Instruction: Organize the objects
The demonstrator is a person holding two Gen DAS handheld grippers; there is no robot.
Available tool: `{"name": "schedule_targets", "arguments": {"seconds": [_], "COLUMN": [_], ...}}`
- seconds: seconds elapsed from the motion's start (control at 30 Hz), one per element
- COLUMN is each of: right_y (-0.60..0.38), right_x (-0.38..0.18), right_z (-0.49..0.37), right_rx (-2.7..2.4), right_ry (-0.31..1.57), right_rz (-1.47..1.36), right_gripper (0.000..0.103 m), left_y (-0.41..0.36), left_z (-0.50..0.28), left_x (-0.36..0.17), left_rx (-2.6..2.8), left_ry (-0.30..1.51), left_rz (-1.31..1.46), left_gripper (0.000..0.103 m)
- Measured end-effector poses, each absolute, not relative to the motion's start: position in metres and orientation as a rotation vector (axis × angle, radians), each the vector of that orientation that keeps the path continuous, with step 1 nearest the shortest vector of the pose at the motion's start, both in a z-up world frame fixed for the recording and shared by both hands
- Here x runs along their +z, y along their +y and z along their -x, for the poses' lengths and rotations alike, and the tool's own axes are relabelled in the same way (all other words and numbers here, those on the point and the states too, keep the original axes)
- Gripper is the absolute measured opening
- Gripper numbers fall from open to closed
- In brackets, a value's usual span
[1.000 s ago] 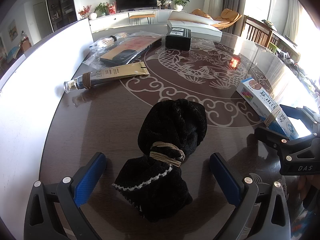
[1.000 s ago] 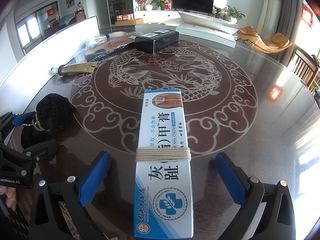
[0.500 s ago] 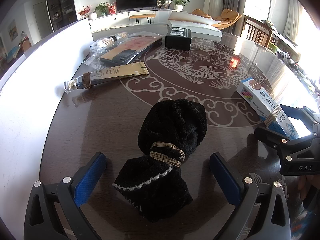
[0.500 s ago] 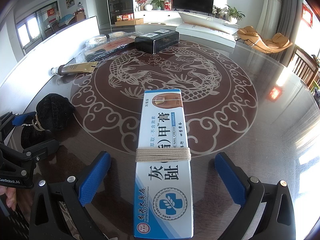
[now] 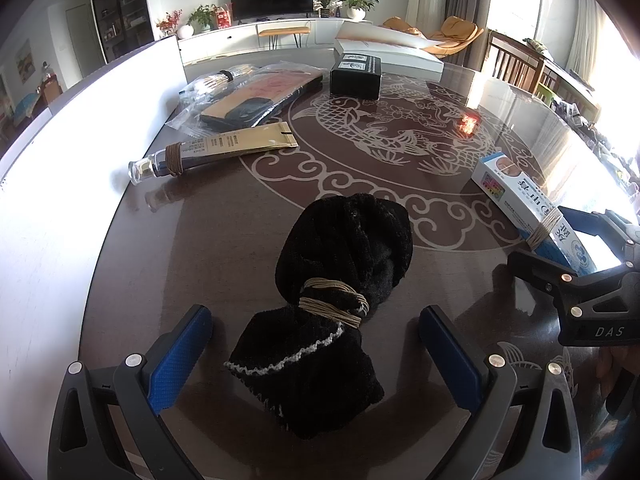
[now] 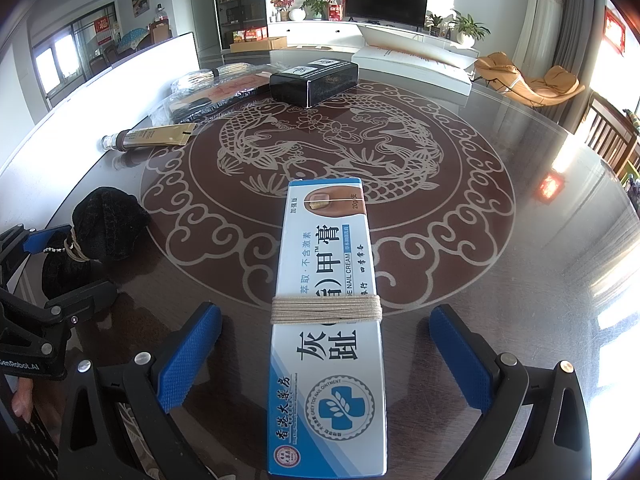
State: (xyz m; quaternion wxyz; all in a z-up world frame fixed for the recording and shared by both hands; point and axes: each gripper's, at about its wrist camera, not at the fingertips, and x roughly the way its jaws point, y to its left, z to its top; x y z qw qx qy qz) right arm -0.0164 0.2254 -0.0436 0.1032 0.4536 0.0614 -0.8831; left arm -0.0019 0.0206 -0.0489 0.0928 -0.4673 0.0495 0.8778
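A black knitted bundle [image 5: 340,280] tied with tan string lies on the dark round table, between the wide-open fingers of my left gripper [image 5: 316,344]; the pads do not touch it. It also shows at the left of the right wrist view [image 6: 100,236]. A blue-and-white nail cream box [image 6: 328,312] with a string band lies between the open fingers of my right gripper [image 6: 326,348], untouched. The box also shows at the right of the left wrist view [image 5: 528,208], with the right gripper [image 5: 580,264] around it.
A gold tube [image 5: 224,148] with string lies at the left. A clear plastic bag of items [image 5: 252,96] and a black box [image 5: 356,72] sit farther back. A large white flat box [image 5: 388,46] is at the far edge. A white board [image 5: 80,140] stands along the left.
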Motion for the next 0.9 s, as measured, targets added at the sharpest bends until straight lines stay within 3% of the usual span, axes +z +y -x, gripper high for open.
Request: {"name": "schedule_targets", "arguments": {"seconds": [0.1,0.17,0.2,0.23,0.27,0.63,0.9], "right_y": [0.225,0.224,0.224,0.224,0.223,0.196,0.060], "right_x": [-0.043,-0.042,-0.040,-0.036,-0.032,0.033,0.100], "right_z": [0.020,0.028,0.030,0.030,0.030,0.018,0.042], "right_rx": [-2.586,-2.547,-2.550,-2.560,-2.559,-2.492,-2.270], "right_ry": [0.185,0.190,0.187,0.189,0.203,0.084,0.001], "right_rz": [-1.376,-1.439,-1.437,-1.406,-1.390,-1.230,-0.994], "right_gripper": [0.103,0.100,0.093,0.062,0.044,0.044,0.044], "left_y": [0.021,0.019,0.017,0.015,0.011,-0.051,-0.171], "left_z": [0.002,-0.001,-0.002,-0.002,-0.001,-0.040,-0.046], "left_x": [-0.049,-0.044,-0.041,-0.039,-0.038,0.032,0.088], "left_rx": [2.600,2.625,2.629,2.617,2.600,2.722,2.940], "left_ry": [0.151,0.144,0.134,0.102,0.047,-0.353,-0.515], "left_rz": [1.393,1.350,1.332,1.323,1.318,0.984,0.928], "left_gripper": [0.103,0.076,0.047,0.037,0.036,0.033,0.033]}}
